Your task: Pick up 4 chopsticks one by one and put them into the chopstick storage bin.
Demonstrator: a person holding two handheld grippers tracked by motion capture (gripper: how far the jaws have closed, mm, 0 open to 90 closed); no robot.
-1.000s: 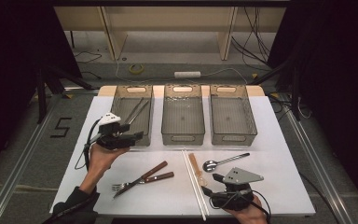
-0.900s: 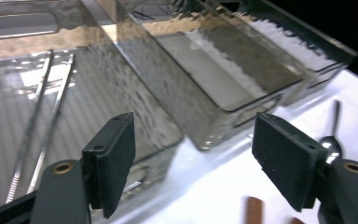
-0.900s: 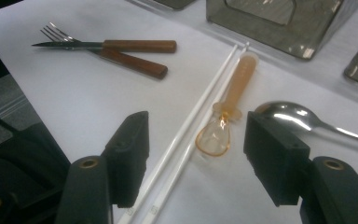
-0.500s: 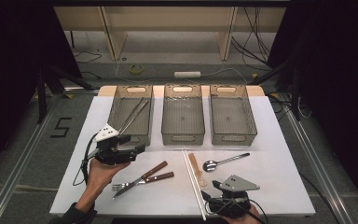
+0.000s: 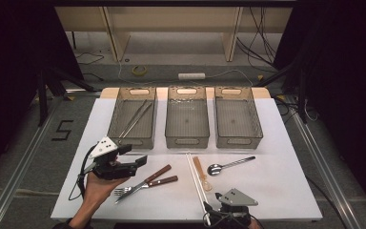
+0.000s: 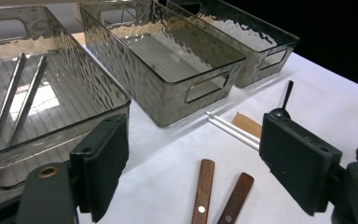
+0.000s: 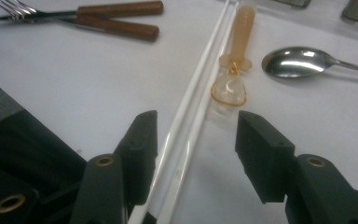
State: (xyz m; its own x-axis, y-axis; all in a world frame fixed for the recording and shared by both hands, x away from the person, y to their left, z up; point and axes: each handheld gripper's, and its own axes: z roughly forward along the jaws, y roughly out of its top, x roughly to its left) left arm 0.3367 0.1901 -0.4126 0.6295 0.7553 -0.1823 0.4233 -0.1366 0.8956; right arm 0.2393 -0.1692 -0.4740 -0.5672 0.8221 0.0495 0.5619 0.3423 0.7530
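Observation:
My left gripper (image 5: 137, 156) hovers over the white table (image 5: 286, 191) just in front of the left bin (image 5: 132, 118). It is open and empty, and its jaws have just been opening. Two forks with wooden handles (image 5: 145, 181) lie right beside it, and their handles (image 6: 204, 189) show below the left gripper (image 6: 200, 168). At the near edge my right gripper (image 5: 212, 202) is open. Its jaws have just been closing and straddle the near end of a pair of white chopsticks (image 7: 186, 126) without touching them. The right gripper (image 7: 200, 149) points along them.
Three smoky plastic bins stand in a row. The left one holds two metal chopsticks (image 6: 16, 100); the middle bin (image 5: 187, 117) and right bin (image 5: 238, 117) look empty. An amber plastic spoon (image 7: 233, 79) and a metal spoon (image 7: 298, 63) lie right of the white chopsticks.
My left gripper has drawn back from the left bin toward the near side, closer to the forks. The right gripper has sunk toward the near edge over the white chopsticks, its jaws narrower.

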